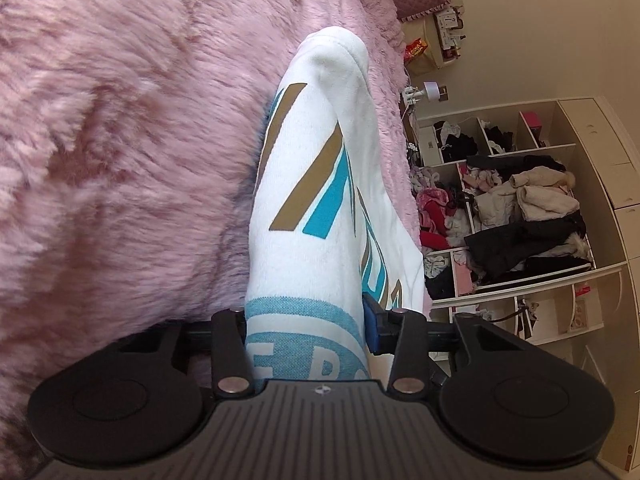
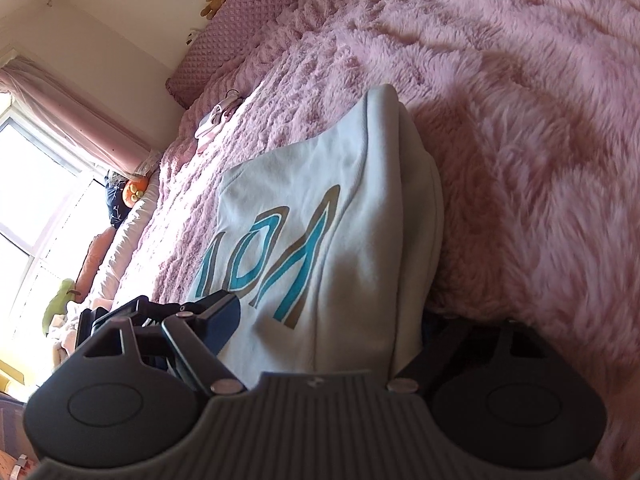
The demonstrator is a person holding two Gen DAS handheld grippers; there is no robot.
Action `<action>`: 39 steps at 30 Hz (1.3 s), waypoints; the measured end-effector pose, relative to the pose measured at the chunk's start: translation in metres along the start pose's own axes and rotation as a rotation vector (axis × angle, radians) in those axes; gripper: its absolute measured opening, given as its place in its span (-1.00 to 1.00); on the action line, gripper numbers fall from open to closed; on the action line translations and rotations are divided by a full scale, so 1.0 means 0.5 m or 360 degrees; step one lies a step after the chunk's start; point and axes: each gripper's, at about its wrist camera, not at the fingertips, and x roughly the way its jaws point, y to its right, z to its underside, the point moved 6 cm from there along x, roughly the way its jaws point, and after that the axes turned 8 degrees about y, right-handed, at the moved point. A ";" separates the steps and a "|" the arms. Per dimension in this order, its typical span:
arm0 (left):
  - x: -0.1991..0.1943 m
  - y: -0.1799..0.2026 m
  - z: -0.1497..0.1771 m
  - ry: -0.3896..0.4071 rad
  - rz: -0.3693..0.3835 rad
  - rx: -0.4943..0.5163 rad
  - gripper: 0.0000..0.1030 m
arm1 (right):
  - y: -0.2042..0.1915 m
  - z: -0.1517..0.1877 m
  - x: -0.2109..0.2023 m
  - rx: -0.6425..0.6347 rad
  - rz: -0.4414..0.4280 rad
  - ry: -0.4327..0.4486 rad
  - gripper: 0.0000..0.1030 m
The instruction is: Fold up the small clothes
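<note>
Sweatshirt (image 1: 316,200) lying folded on the pink furry bed cover (image 1: 120,140) | your left gripper (image 1: 310,320) jaws are clamping a fold of it | your right gripper (image 2: 332,320) jaws are standing wide around its edge, grip unclear | shelves (image 1: 520,208) of clothes are sitting beyond the bed.

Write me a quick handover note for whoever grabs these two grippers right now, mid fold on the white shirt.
Left gripper: jaws around the folded white shirt; whether they press is unclear.
Right gripper: jaws wide, shirt's other end between them, apparently no pinch.
Shirt: on the pink furry blanket, already folded into a narrow bundle, teal and brown print showing.
Left: release, tidy the bundle, set it aside. A small pink garment lies farther up the bed, probably next.
</note>
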 end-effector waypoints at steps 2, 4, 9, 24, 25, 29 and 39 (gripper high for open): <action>-0.003 -0.002 0.002 0.0006 -0.0004 0.0012 -0.26 | 0.001 -0.002 0.000 -0.0013 0.0042 0.0003 0.33; -0.004 0.002 0.001 0.0010 -0.0022 0.0037 -0.33 | 0.004 -0.001 -0.001 -0.0030 0.0088 -0.0001 -0.09; -0.010 0.037 0.005 0.0028 -0.0077 0.0169 -0.35 | -0.007 -0.008 -0.007 -0.0041 0.0127 0.0006 -0.37; -0.150 0.194 -0.014 0.0125 -0.0020 0.0417 -0.39 | -0.196 -0.041 -0.072 -0.0208 0.0076 0.0063 -0.45; -0.174 0.204 -0.018 0.0147 -0.0019 0.0431 -0.39 | -0.224 -0.041 -0.075 -0.0224 0.0053 0.0066 -0.45; -0.282 0.234 -0.031 0.0259 -0.0035 0.0500 -0.39 | -0.329 -0.023 -0.082 -0.0298 -0.0044 0.0066 -0.45; -0.467 0.182 -0.052 0.0418 -0.0088 0.0454 -0.39 | -0.511 0.095 -0.044 -0.0455 -0.0144 -0.0041 -0.46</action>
